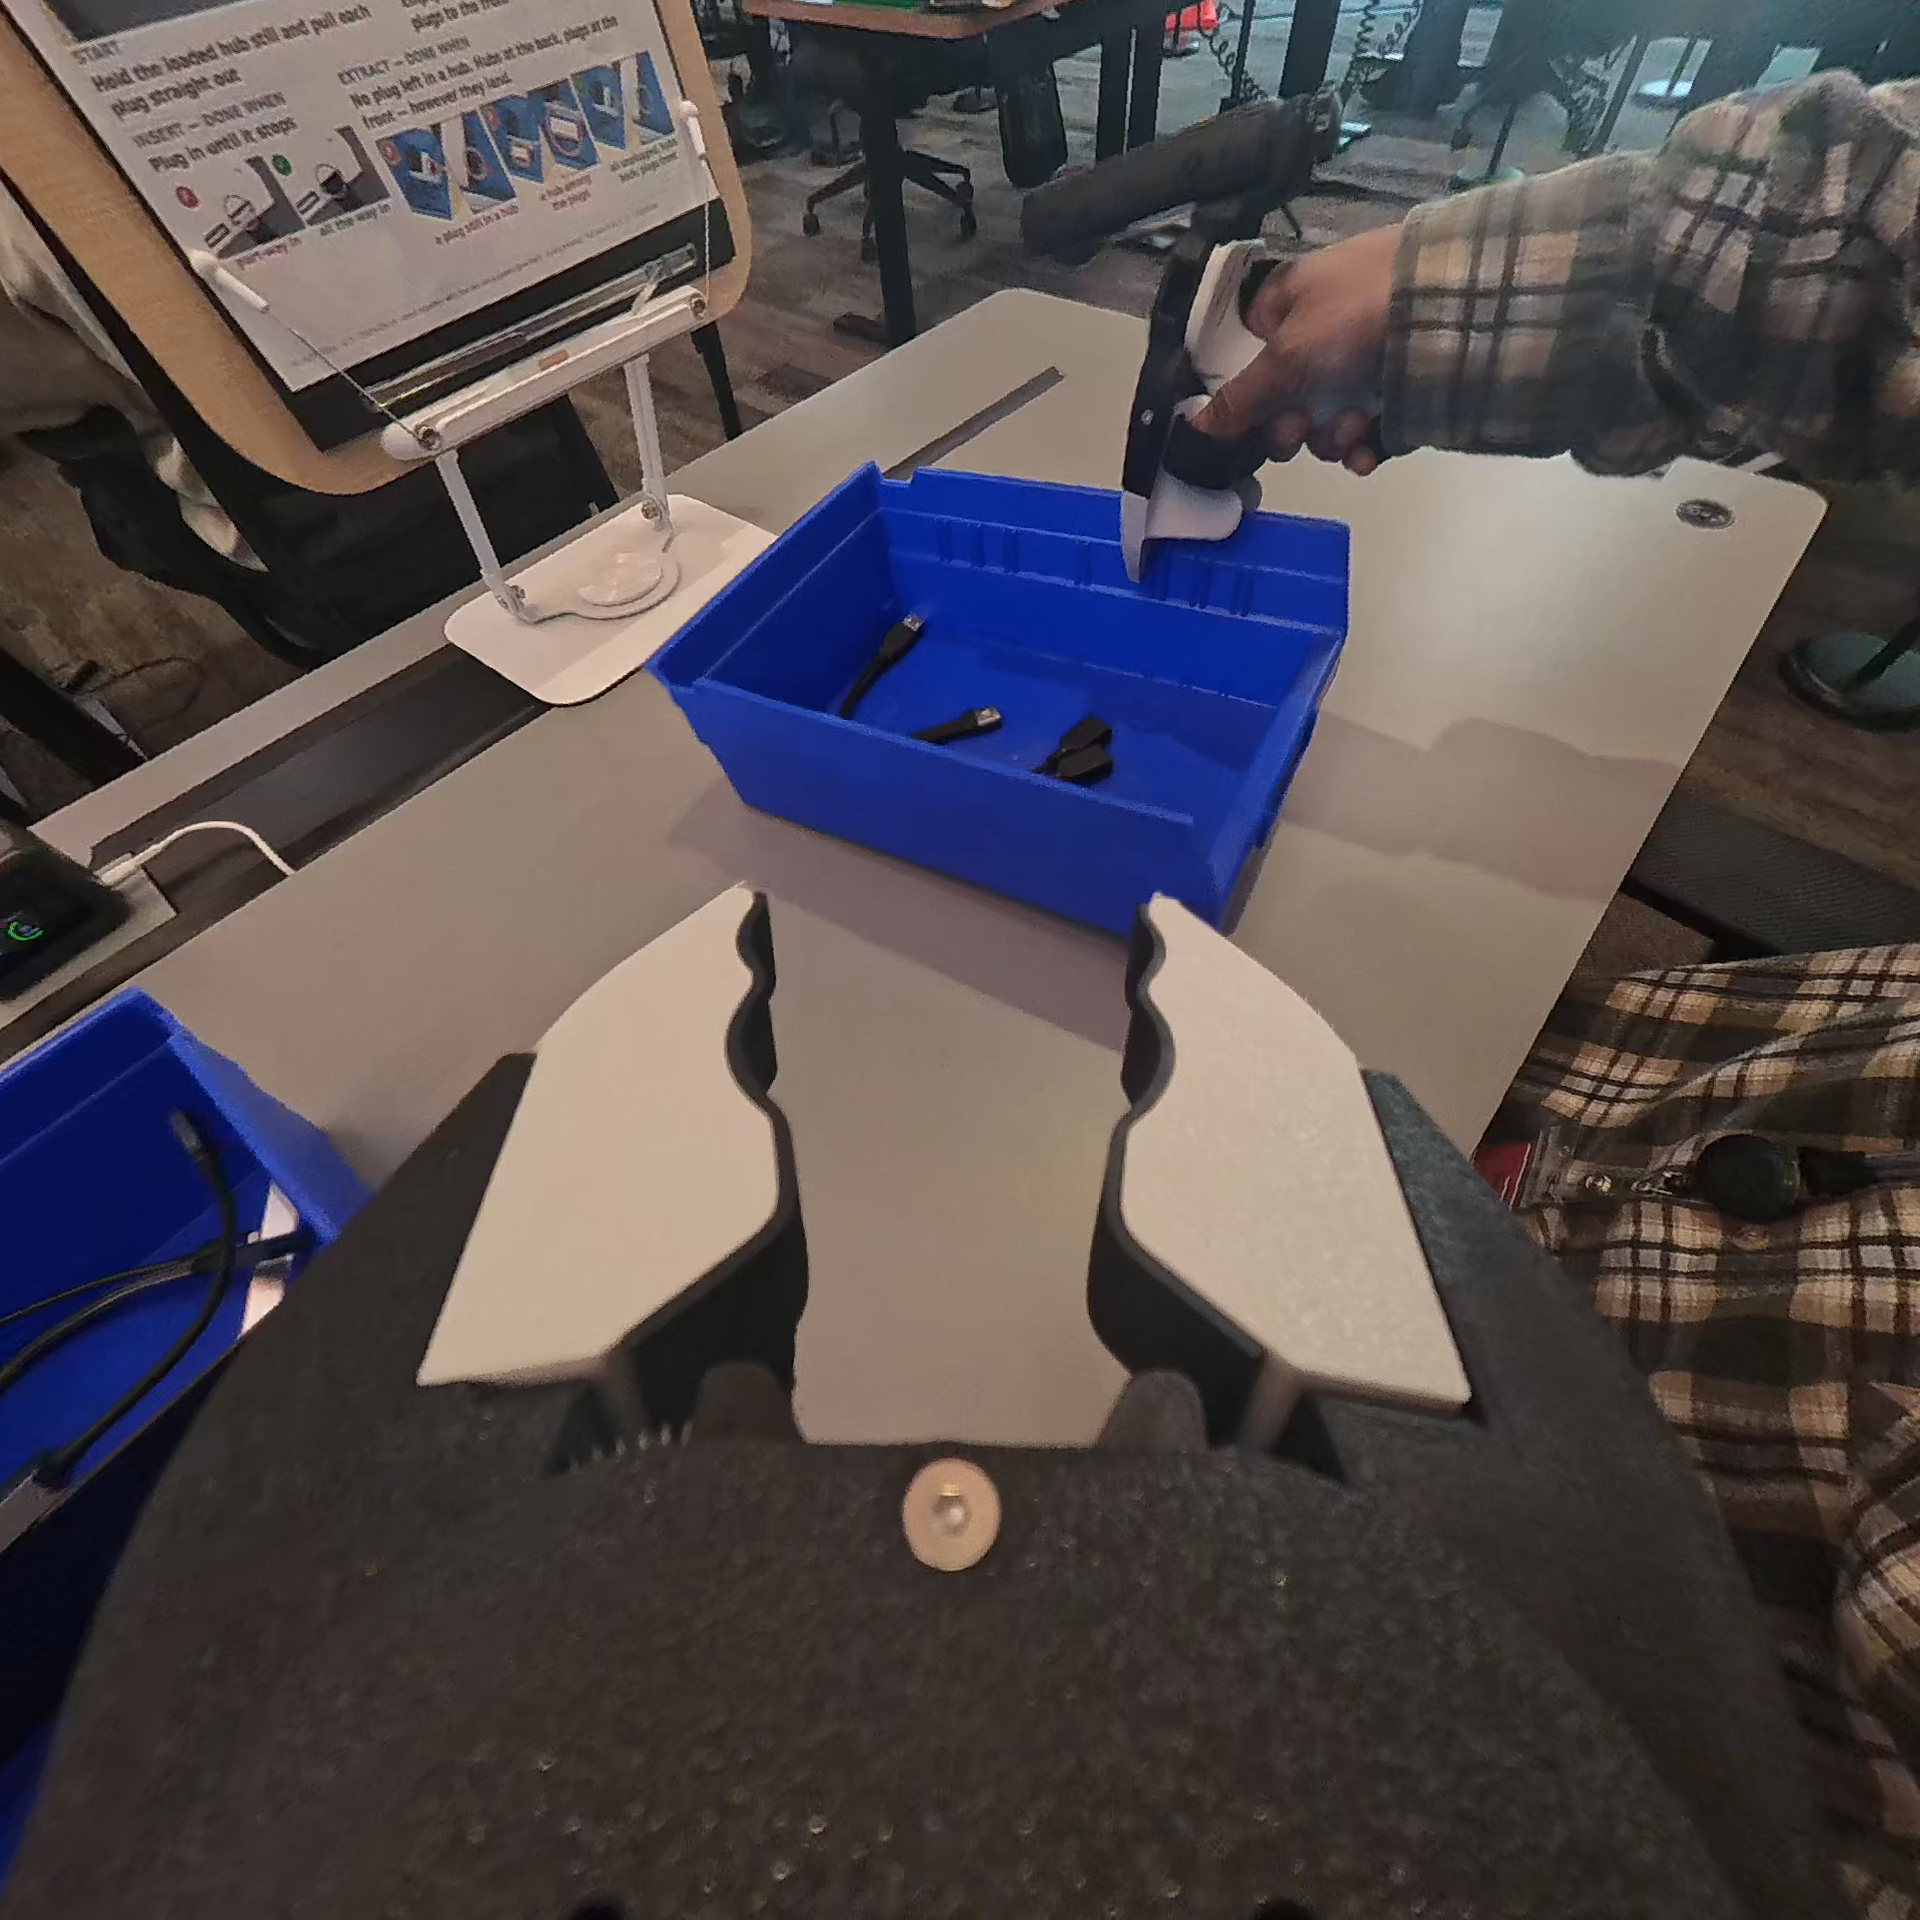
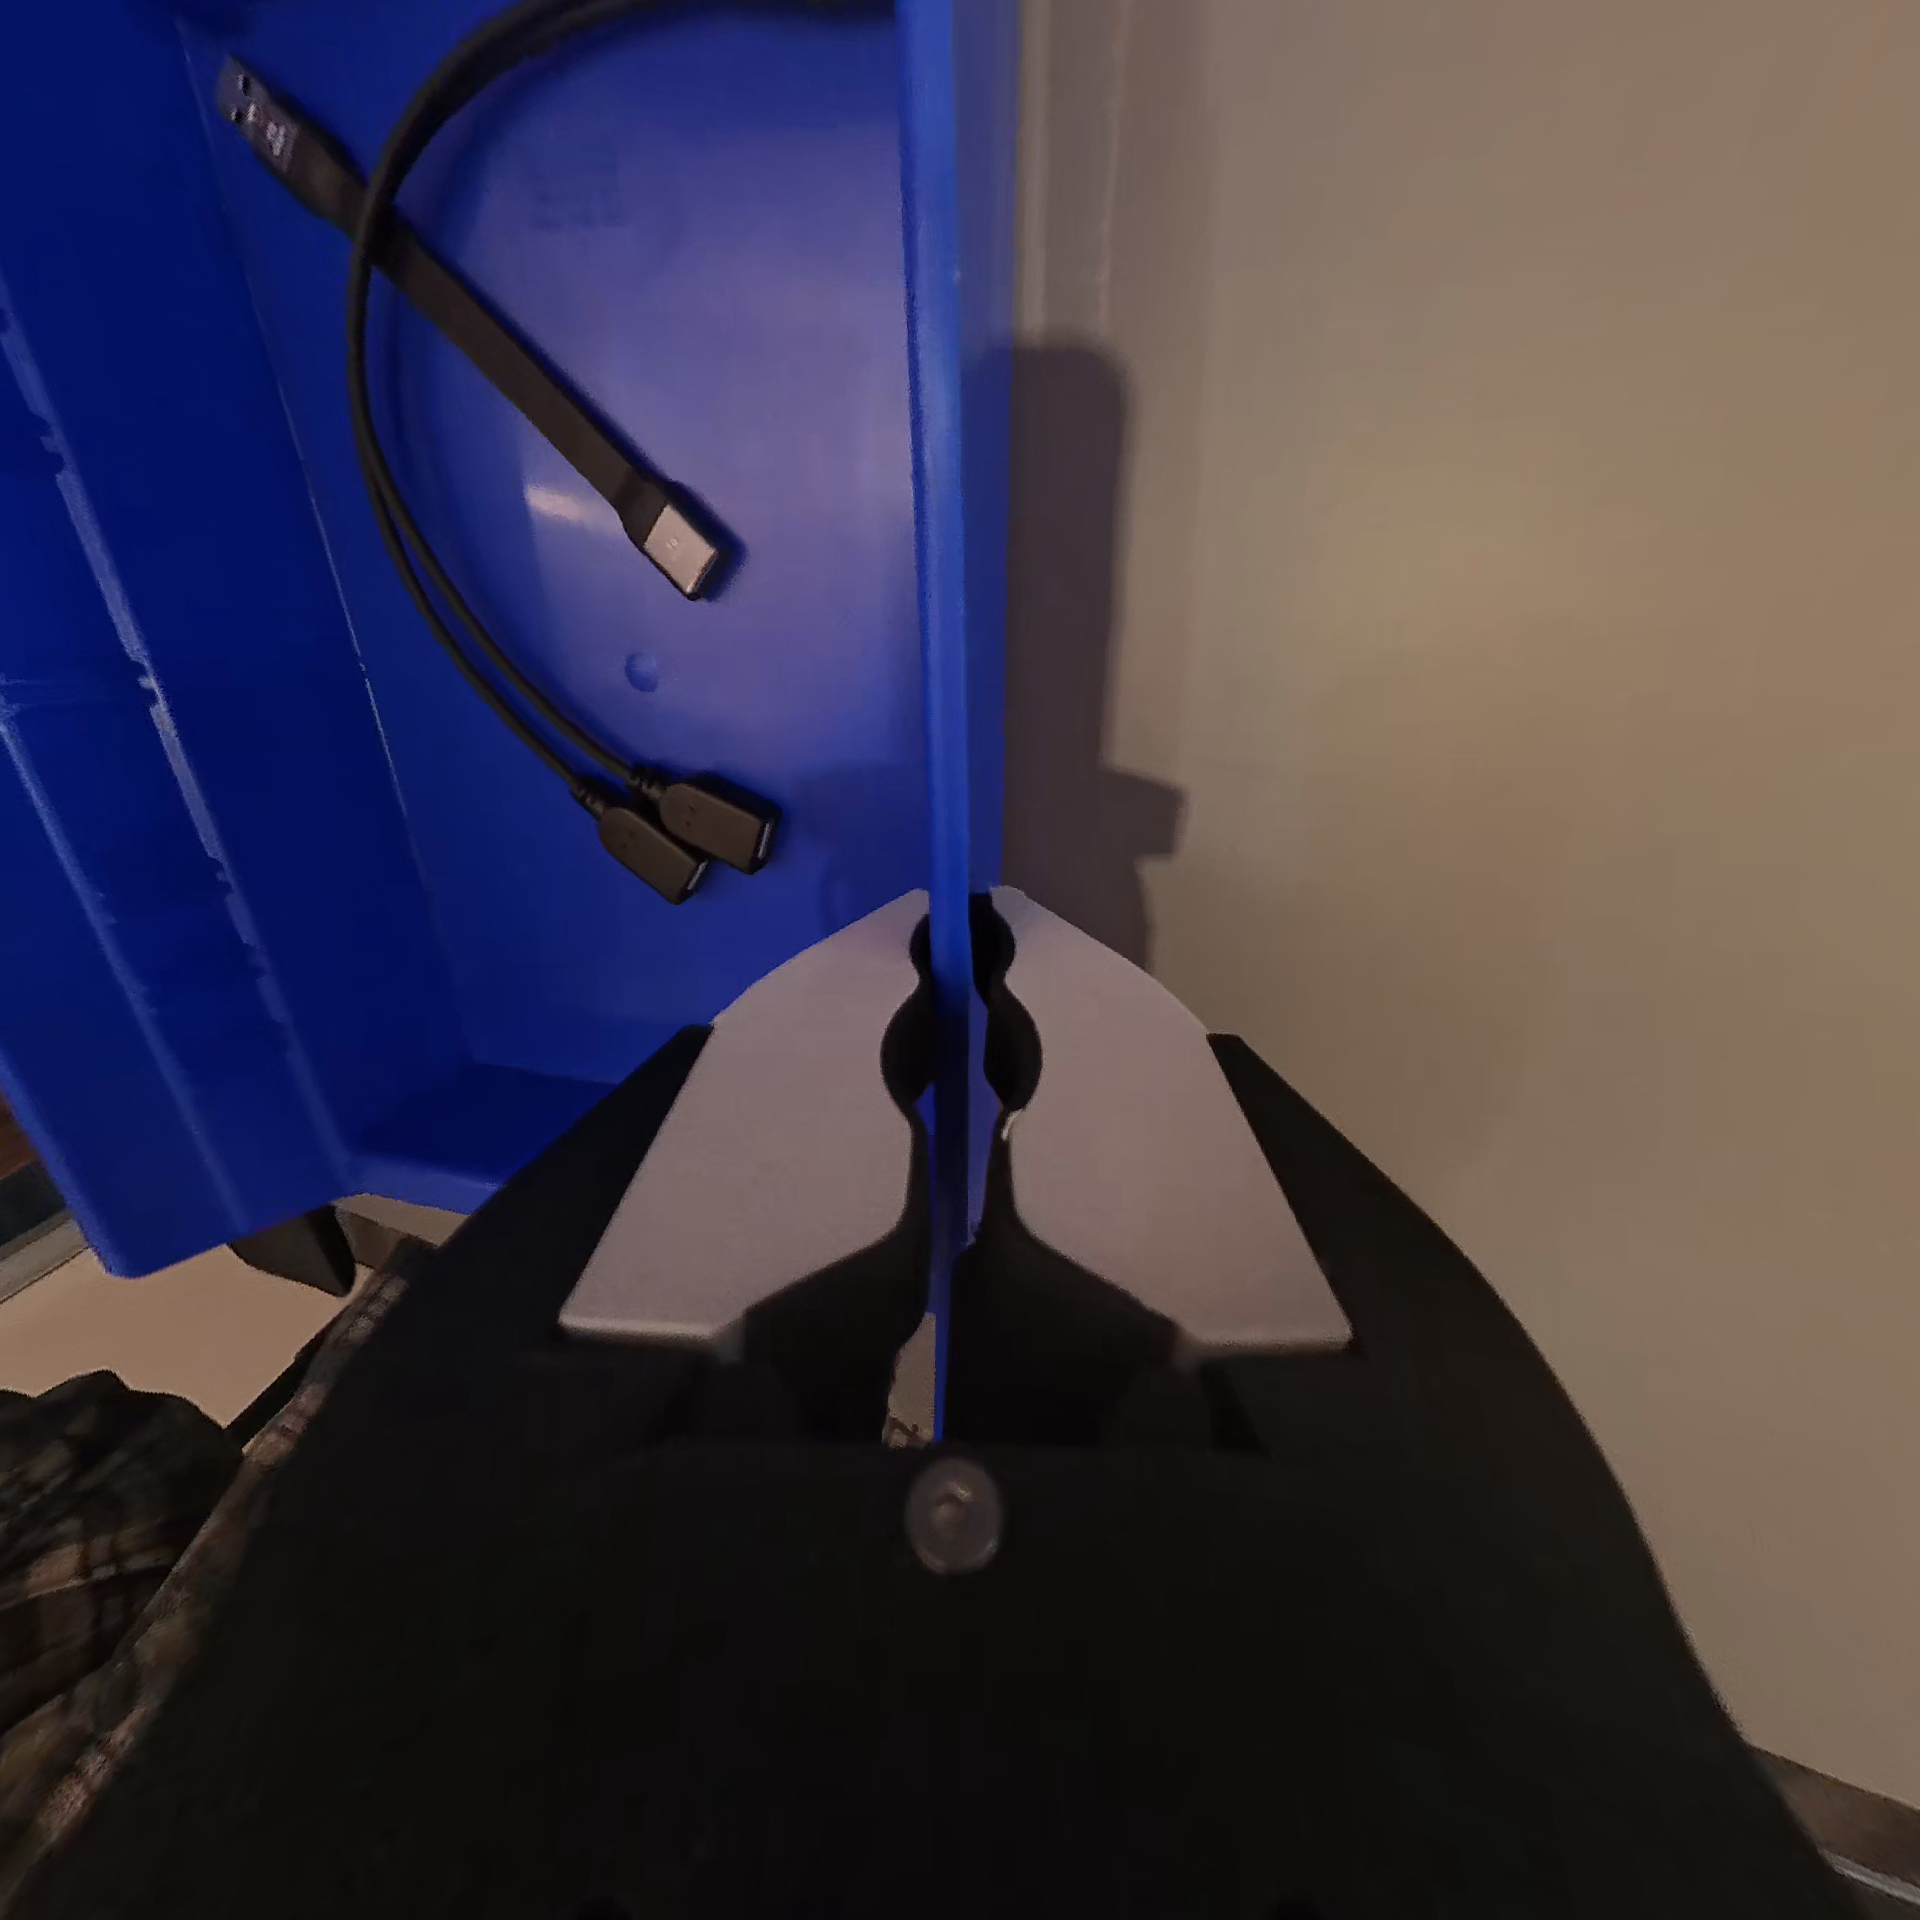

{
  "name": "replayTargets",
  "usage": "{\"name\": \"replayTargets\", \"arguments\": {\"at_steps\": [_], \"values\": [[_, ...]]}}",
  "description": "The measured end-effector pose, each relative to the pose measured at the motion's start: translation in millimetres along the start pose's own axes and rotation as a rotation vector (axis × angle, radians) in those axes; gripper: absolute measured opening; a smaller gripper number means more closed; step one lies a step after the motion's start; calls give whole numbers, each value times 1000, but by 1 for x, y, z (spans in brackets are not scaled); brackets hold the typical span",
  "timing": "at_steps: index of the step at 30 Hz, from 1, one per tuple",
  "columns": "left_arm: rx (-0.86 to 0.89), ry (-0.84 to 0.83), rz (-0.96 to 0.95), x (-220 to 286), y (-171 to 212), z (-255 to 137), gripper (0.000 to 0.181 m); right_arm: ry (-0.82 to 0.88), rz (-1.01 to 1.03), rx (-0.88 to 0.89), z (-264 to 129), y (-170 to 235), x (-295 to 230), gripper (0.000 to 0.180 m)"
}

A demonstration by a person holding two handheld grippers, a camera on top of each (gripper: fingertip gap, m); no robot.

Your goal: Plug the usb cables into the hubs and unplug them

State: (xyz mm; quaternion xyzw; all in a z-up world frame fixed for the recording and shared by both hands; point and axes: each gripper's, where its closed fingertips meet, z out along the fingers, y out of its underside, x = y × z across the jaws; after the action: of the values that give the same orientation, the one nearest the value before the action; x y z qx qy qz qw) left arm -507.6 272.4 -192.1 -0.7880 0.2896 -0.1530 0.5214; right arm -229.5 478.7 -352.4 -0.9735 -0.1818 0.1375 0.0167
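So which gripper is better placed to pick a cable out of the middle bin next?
Probably the left gripper: it is open, empty and aimed at the blue bin where the cables lie. The right gripper is shut on that bin's wall.

A pale grey table (image 1: 1455, 790) fills the near ground, with a white stand (image 1: 582, 613) at its far left propping up an instruction board (image 1: 416, 177). Beyond it, dark desks (image 1: 894, 62) and an office chair (image 1: 894, 197) sit on wood-look flooring (image 1: 821, 291) under soft indoor light.
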Motion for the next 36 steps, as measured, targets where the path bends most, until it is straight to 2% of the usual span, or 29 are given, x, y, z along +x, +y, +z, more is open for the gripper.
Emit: {"name": "replayTargets", "arguments": {"at_steps": [7,25,36], "values": [[5,0,-17,-3,5,-1,64,45,26,-7,-21,16,58,3],[-43,26,-9,0,1,30,65,179,168,2,-83,77,267,3],[-64,12,-16,-4,2,33,65,194,220,-5,-98,93,326,3]]}}
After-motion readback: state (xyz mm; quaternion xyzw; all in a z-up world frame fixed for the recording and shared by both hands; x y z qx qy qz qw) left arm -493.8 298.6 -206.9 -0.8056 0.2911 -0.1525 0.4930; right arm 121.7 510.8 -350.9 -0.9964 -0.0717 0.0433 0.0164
